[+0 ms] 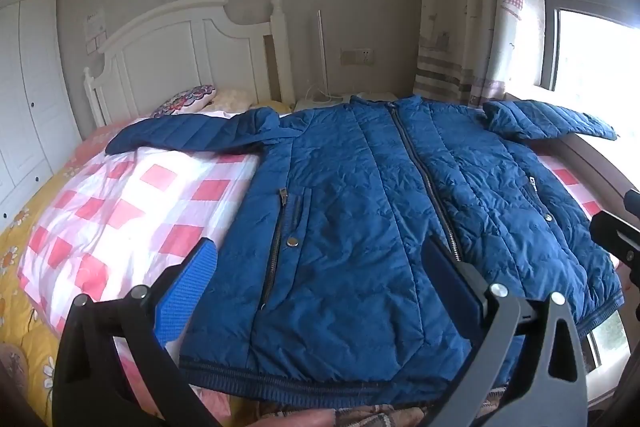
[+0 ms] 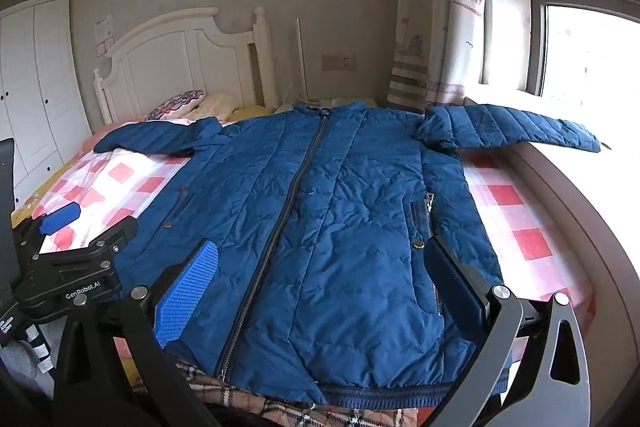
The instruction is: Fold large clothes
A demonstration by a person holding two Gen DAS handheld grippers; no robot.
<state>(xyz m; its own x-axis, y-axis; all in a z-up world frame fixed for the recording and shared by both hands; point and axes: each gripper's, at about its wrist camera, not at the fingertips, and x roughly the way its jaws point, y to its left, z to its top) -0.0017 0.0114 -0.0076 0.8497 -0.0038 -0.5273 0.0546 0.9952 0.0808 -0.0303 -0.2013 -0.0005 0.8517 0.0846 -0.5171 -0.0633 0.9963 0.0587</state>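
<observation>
A large blue quilted jacket [image 1: 380, 219] [image 2: 320, 227] lies flat and zipped on the bed, front up, hem toward me, both sleeves spread out sideways. Its right sleeve [image 2: 516, 125] rests on the window sill. My left gripper [image 1: 320, 279] hovers open above the hem's left half, nothing between its blue pads. My right gripper [image 2: 324, 279] is open over the hem's right half, the zipper running between its fingers below. The left gripper's body [image 2: 68, 267] shows at the left in the right wrist view.
The bed carries a pink and white checked sheet [image 1: 120, 211] and a yellow flowered quilt [image 1: 16, 267]. Pillows [image 1: 188, 101] and a white headboard [image 1: 180, 55] stand at the far end. A window sill [image 2: 568, 211] runs along the right. Plaid fabric [image 2: 248, 399] lies under the hem.
</observation>
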